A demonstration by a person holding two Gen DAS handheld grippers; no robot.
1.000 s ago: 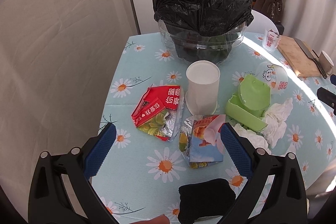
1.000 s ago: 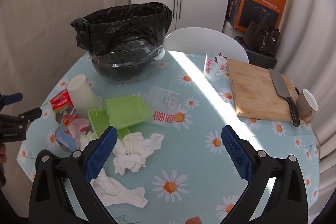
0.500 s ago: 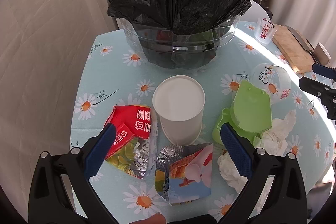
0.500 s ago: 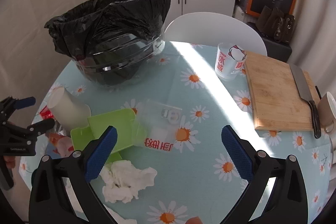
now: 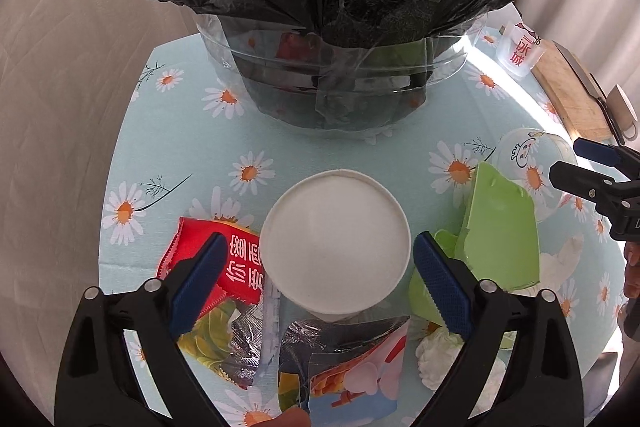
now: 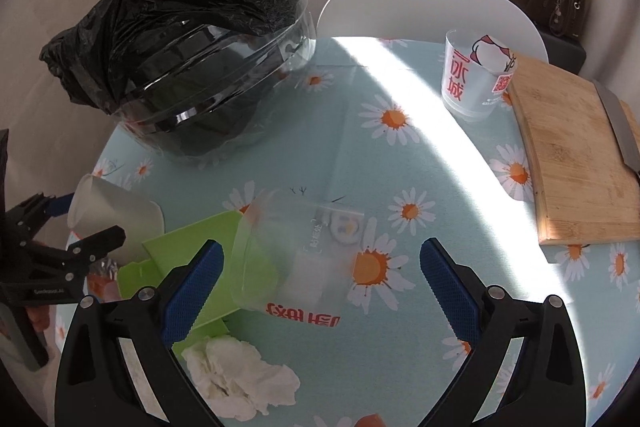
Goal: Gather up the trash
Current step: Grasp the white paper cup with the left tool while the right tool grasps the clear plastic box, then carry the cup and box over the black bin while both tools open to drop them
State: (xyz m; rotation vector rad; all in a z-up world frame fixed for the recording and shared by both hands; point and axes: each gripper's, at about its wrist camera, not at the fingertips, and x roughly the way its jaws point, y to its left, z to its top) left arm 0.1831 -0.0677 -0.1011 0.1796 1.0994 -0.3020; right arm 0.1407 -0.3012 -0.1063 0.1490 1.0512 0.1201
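Note:
An upturned white paper cup (image 5: 336,239) stands on the daisy tablecloth; my open left gripper (image 5: 316,267) straddles it, one pad each side, not touching. A red snack wrapper (image 5: 224,267), a foil snack bag (image 5: 344,367), a green plastic box (image 5: 500,231) and crumpled tissue (image 5: 436,355) lie around it. The bin with a black bag (image 5: 332,7) stands behind. My open right gripper (image 6: 320,279) straddles a clear plastic cup (image 6: 296,251) lying on its side. The white cup (image 6: 116,215), green box (image 6: 192,247), tissue (image 6: 240,379) and bin (image 6: 200,47) also show there.
A standing clear printed cup (image 6: 476,75), a wooden cutting board (image 6: 576,155) with a knife (image 6: 620,127) sit at the right. A white chair (image 6: 424,7) stands behind the table. The left table edge (image 5: 116,163) is near the wrappers.
Both grippers moved forward and down. The left one now straddles the white cup; the right one now straddles the lying clear cup. Both stay open.

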